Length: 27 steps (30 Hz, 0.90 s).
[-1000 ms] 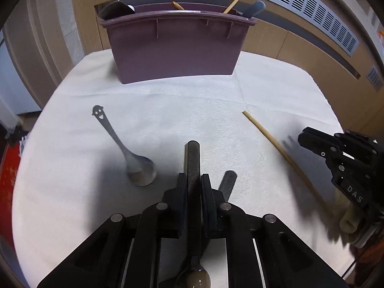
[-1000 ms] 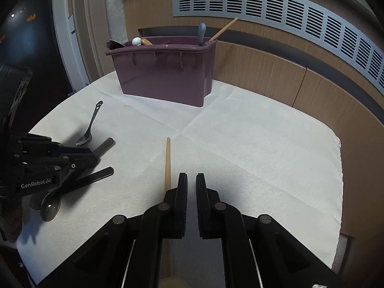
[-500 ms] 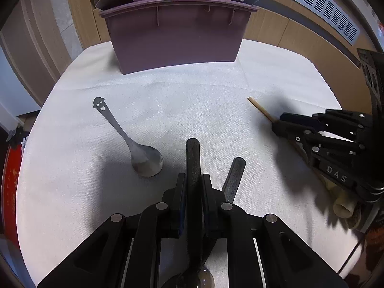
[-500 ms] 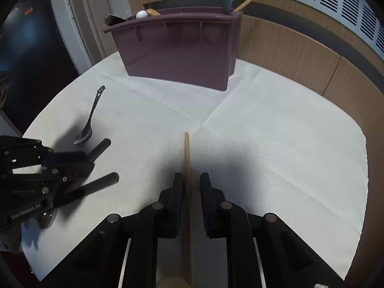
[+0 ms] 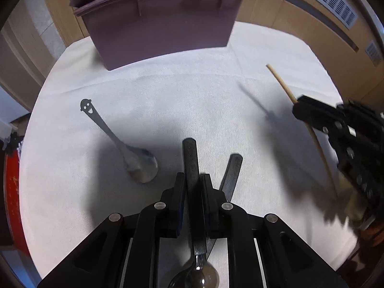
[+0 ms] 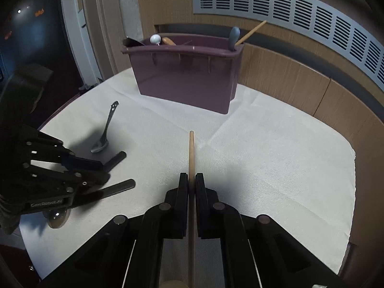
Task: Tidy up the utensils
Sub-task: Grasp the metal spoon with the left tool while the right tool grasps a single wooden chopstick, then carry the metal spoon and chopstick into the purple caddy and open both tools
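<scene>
My left gripper [image 5: 193, 180] is shut on a black-handled spoon [image 5: 190, 156], whose handle points forward and whose steel bowl shows below the jaws. A second black-handled utensil [image 5: 231, 172] lies just to its right on the cloth. A steel spoon with a smiley-face handle [image 5: 120, 144] lies to the left. My right gripper [image 6: 191, 180] is shut on a long wooden stick-handled utensil [image 6: 191, 151], held off the cloth, with its shadow apart from it. The purple utensil caddy [image 6: 187, 79] stands at the back with several utensils in it.
A white cloth [image 6: 276, 168] covers the round table, and its edge drops off at left and right. Behind the caddy is a wooden panelled wall with a grey vent [image 6: 300, 12]. Something red [image 5: 9, 192] stands beyond the table's left edge.
My right gripper moved forward over the wooden utensil, closed on it and raised it off the cloth. My left gripper kept its hold on the black-handled spoon and tilted slightly.
</scene>
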Tool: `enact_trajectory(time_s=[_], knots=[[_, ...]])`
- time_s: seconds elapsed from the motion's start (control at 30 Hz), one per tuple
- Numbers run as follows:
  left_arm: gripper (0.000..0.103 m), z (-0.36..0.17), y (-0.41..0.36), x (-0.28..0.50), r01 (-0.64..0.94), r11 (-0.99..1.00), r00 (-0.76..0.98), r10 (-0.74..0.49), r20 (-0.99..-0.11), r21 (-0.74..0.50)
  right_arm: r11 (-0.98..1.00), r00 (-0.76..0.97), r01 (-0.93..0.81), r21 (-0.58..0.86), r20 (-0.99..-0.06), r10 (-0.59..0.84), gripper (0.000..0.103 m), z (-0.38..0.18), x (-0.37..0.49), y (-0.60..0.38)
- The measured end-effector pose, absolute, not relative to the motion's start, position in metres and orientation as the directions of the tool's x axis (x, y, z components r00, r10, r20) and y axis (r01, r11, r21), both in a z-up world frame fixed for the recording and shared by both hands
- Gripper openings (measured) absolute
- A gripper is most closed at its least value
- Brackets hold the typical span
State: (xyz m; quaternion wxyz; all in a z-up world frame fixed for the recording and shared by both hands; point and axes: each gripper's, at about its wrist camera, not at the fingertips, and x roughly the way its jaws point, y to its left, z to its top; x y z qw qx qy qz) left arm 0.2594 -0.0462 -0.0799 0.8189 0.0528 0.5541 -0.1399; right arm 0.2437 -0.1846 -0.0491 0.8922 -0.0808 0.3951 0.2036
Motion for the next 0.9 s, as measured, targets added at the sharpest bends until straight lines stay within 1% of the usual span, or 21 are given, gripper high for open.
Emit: enact_trajectory(time_s=[0.07, 0.1, 0.17, 0.23, 0.33, 0.37, 0.5, 0.67, 0.73, 0.8, 0.9], knots=[[0.012, -0.077, -0.045, 0.254, 0.262, 0.964, 0.396, -0.157, -0.905, -0.053, 0.905, 0.631, -0.424, 0.016, -0.711, 0.309, 0.005, -0.044, 0.238, -0.184], [0.012, -0.073, -0.042, 0.247, 0.237, 0.97, 0.445, -0.155, -0.882, -0.051, 0.905, 0.642, -0.425, 0.028, -0.695, 0.323, 0.005, -0.041, 0.234, -0.186], [0.012, -0.058, -0.033, 0.229, 0.187, 0.976, 0.551, -0.196, -0.811, -0.109, 0.897, 0.653, -0.436, 0.07, -0.662, 0.369, 0.005, -0.032, 0.227, -0.19], [0.012, -0.039, -0.021, 0.208, 0.141, 0.969, 0.642, -0.244, -0.727, -0.201, 0.893, 0.669, -0.439, 0.096, -0.628, 0.397, 0.005, -0.022, 0.219, -0.195], [0.012, -0.014, -0.01, 0.186, 0.121, 0.954, 0.727, -0.273, -0.63, -0.273, 0.893, 0.689, -0.43, 0.134, -0.591, 0.42, 0.005, -0.008, 0.214, -0.203], [0.012, -0.006, -0.007, 0.181, 0.125, 0.953, 0.748, -0.274, -0.605, -0.277, 0.892, 0.696, -0.428, 0.147, -0.576, 0.429, 0.005, -0.002, 0.213, -0.206], [0.012, 0.015, -0.001, 0.172, 0.139, 0.958, 0.789, -0.26, -0.557, -0.25, 0.897, 0.728, -0.422, 0.134, -0.539, 0.423, 0.005, 0.013, 0.207, -0.204], [0.012, 0.026, 0.012, 0.173, 0.14, 0.939, 0.812, -0.291, -0.506, -0.315, 0.895, 0.74, -0.428, 0.125, -0.521, 0.426, 0.005, 0.024, 0.204, -0.2], [0.012, 0.039, 0.016, 0.178, 0.155, 0.923, 0.827, -0.317, -0.464, -0.353, 0.893, 0.749, -0.432, 0.126, -0.503, 0.432, 0.005, 0.03, 0.205, -0.199], [0.012, 0.065, 0.02, 0.183, 0.192, 0.907, 0.855, -0.342, -0.389, -0.375, 0.897, 0.782, -0.428, 0.109, -0.454, 0.428, 0.005, 0.048, 0.206, -0.201], [0.012, 0.118, 0.017, 0.193, 0.262, 0.907, 0.909, -0.346, -0.23, -0.33, 0.904, 0.85, -0.421, 0.075, -0.315, 0.422, 0.005, 0.1, 0.207, -0.205]])
